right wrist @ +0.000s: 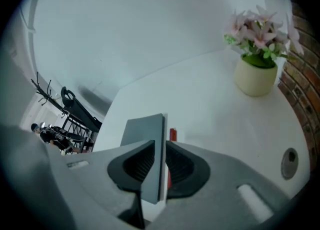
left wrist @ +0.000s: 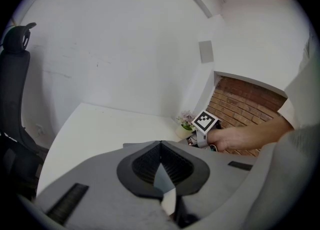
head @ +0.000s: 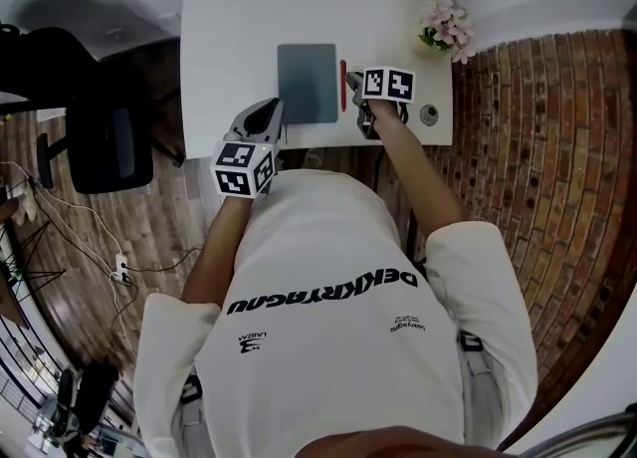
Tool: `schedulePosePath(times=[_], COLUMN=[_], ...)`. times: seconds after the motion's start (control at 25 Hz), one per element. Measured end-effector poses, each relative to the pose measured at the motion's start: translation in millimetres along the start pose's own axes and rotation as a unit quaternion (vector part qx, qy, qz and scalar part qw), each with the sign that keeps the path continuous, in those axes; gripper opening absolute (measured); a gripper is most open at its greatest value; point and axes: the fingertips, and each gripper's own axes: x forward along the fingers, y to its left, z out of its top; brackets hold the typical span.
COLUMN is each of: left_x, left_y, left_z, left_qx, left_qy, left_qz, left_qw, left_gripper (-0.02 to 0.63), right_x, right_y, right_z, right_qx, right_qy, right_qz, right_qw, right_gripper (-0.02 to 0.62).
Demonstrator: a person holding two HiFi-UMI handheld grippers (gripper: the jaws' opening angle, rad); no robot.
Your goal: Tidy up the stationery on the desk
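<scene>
Grey and flat, the notebook [head: 308, 83] lies in the middle of the white table [head: 229, 18]. A red pen [head: 343, 86] lies along the notebook's right edge, just beside it. The right claw [right wrist: 160, 143] is at the notebook's near right corner, by the pen's near end. Its jaws are a narrow slit apart and clamp nothing; the notebook's edge and the pen show through the slit. The left claw [left wrist: 160, 143] sits by the notebook's near left corner, its tips pressed together and empty. A pot of pink flowers [head: 445, 30] stands well to the notebook's right, beyond a round grey grommet [head: 429, 114].
</scene>
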Motion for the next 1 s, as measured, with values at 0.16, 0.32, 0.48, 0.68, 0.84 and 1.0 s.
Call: schedulePosePath(times=[0.16,0.32,0.48,0.68,0.84,1.0], left_x=[2.5,4.0,6.6,6.4,4.4,3.2], left_y=[-8.0,-13.7,-18.9,-25.5,-30.5,-36.0], left_z=[4.4,11.5,22.9,35.9,44.0,53.1], left_qx=[0.014,0.023,0.027,0.040,0.056,0.072], left_qy=[0.002,-0.002,-0.016,-0.038,-0.048,-0.058], left_qz=[-0.006,-0.010,-0.017,-0.015,-0.015,-0.018], left_qw=[0.9999,0.9997,0.9994,0.9984,0.9972,0.9956], left_gripper=[-0.002,-0.002,-0.002,-0.002,-0.002,-0.002], right_x=[-24.9,-56.6,-88.3,-118.6,-137.5,-154.4], right_y=[11.2,31.4,62.4,95.8,111.5,120.6], right_z=[15.5,30.3,39.2,38.1,38.1,41.1], right_qx=[0.036,0.024,-0.018,-0.088,-0.142,-0.170], right_qy=[-0.060,-0.131,-0.198,-0.261,-0.301,-0.331], right_qz=[0.025,0.047,0.065,0.073,0.062,0.058], right_qw=[0.997,0.990,0.978,0.958,0.941,0.927], right_gripper=[0.049,-0.002,-0.002,-0.002,-0.002,-0.002])
